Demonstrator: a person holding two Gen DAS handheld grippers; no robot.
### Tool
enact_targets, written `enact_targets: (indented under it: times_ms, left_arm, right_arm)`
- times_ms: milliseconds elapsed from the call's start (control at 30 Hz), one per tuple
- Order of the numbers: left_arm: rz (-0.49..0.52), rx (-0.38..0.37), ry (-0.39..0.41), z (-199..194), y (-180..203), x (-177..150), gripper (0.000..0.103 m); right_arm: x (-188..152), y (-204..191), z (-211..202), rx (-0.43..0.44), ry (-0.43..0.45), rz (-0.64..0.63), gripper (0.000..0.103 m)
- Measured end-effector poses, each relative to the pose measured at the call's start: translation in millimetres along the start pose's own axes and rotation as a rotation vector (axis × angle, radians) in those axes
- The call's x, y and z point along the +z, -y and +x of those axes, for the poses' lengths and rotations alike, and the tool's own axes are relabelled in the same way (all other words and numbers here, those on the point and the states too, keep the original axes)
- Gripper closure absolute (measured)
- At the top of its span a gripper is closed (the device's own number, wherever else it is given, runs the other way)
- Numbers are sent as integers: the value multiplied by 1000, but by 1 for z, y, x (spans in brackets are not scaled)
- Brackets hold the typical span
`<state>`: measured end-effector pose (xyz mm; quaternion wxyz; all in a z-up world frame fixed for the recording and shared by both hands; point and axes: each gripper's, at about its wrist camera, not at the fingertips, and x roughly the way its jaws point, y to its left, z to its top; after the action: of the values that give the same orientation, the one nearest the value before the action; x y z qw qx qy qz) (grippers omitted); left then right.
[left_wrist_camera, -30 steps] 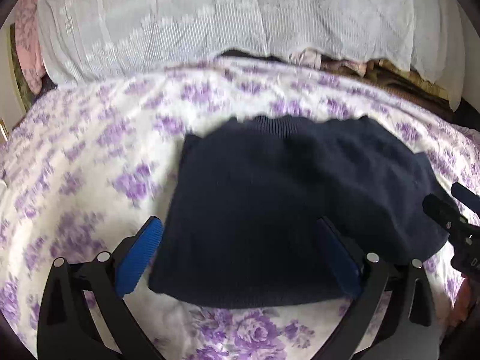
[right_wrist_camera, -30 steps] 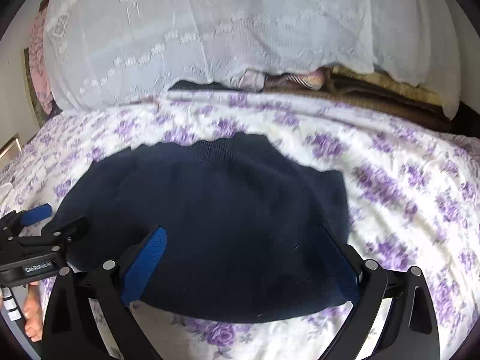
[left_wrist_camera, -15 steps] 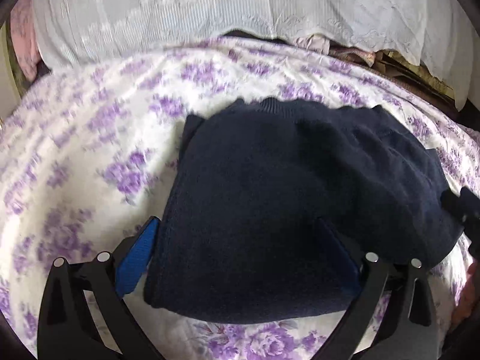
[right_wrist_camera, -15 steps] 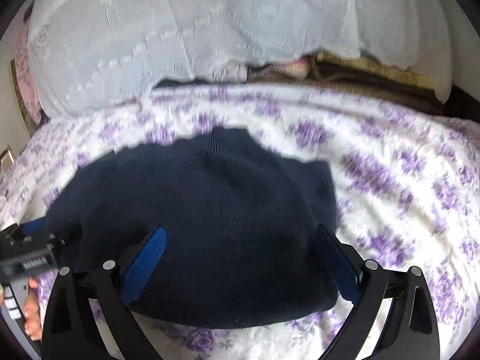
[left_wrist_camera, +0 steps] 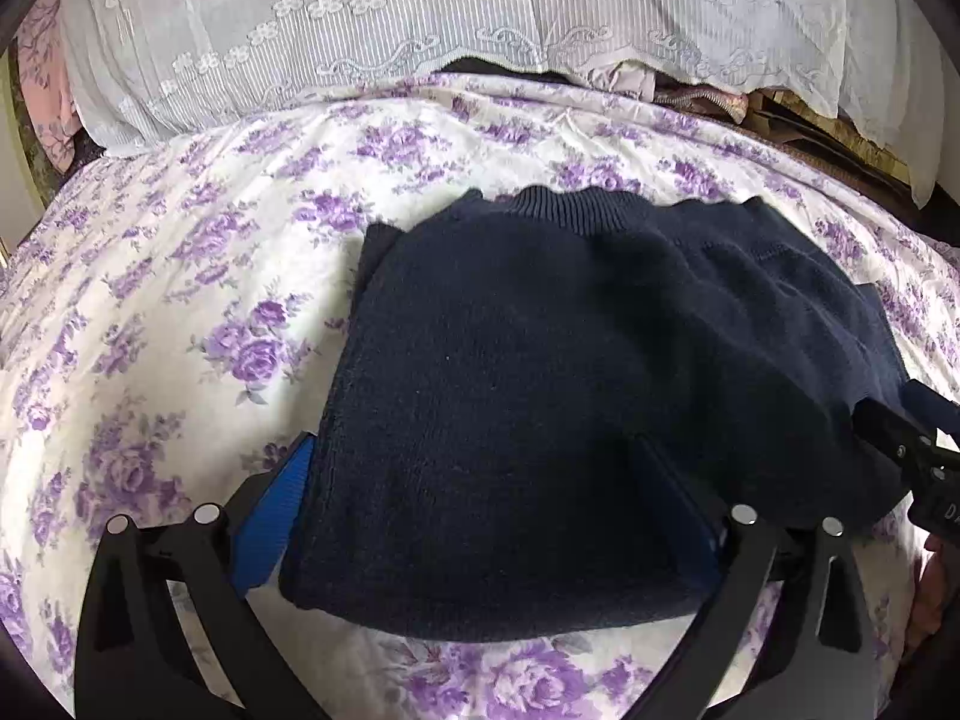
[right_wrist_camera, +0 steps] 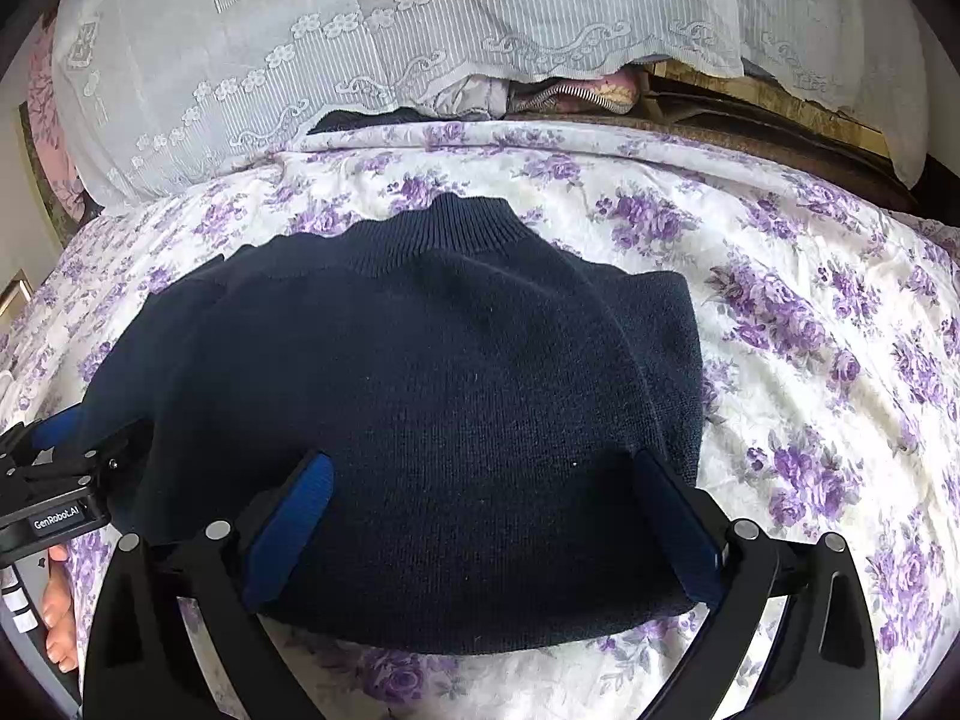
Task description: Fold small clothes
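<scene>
The white bedspread printed with purple roses [left_wrist_camera: 198,276] is filling less of both my views than a second ago, and the dark navy knitted sweater [left_wrist_camera: 540,390] is filling more; I am closing in on it from its near edge, which I am reading as the approach for the next fold; the sweater is lying flat in the middle of the bedspread, ribbed collar [right_wrist_camera: 444,234] pointing away from me toward the white lace-edged cloth [left_wrist_camera: 420,18] draped at the back, with its sides already looking tucked in over the body. My left gripper [left_wrist_camera: 480,516] is now reaching over the sweater's near left corner, jaws spread wide with nothing pinched; its outer blue pad [left_wrist_camera: 273,519] is sitting on the bedspread just beside the knit, its inner one lying on the fabric; my right gripper [right_wrist_camera: 480,516] is hovering likewise over the near right portion, jaws wide apart and holding nothing, both blue pads [right_wrist_camera: 291,519] over the cloth; each tool is appearing at the edge of the other's view, so we are working close side by side.
</scene>
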<state>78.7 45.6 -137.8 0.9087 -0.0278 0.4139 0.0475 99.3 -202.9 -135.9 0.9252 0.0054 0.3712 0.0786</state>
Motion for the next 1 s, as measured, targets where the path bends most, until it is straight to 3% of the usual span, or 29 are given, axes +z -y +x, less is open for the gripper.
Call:
enact_targets:
  times_ms: [133,200,267,300,433,567,700,767,833,1000]
  left_arm:
    - [-34,-52,59,-19,-1,5,5]
    - [-28,-49,60,-19,1,5,5]
    - [28,32,12,-3,8,2,4]
    - [48,44,-20,6,10,-1,4]
    - [-45,-47,25,-9,-7,21,4]
    - [-11,-24,37,-6,-4,52,4]
    - [77,54,-15,30,6,61,4]
    - [56,34,-37,54,2,53,4]
    - [0,-11,-45,54,-10,55,4]
    - [-30,-23,-30,31,-8,51,5]
  right_arm:
    - [4,-8,-15,12,86,-41,4]
    - [1,-16,-6,11,41,-87,3]
    - [0,-21,12,-1,-54,-114,3]
    - [1,-20,9,6,-41,-103,3]
    - [16,-16,-4,44,38,-45,3]
    - [47,-28,1,63,70,-34,3]
    - [62,-34,46,36,-43,-10,3]
    - [51,-34,69,31,-106,-30,3]
    - [53,-30,64,58,-88,-21,3]
    - [55,7,37,198,-7,136,3]
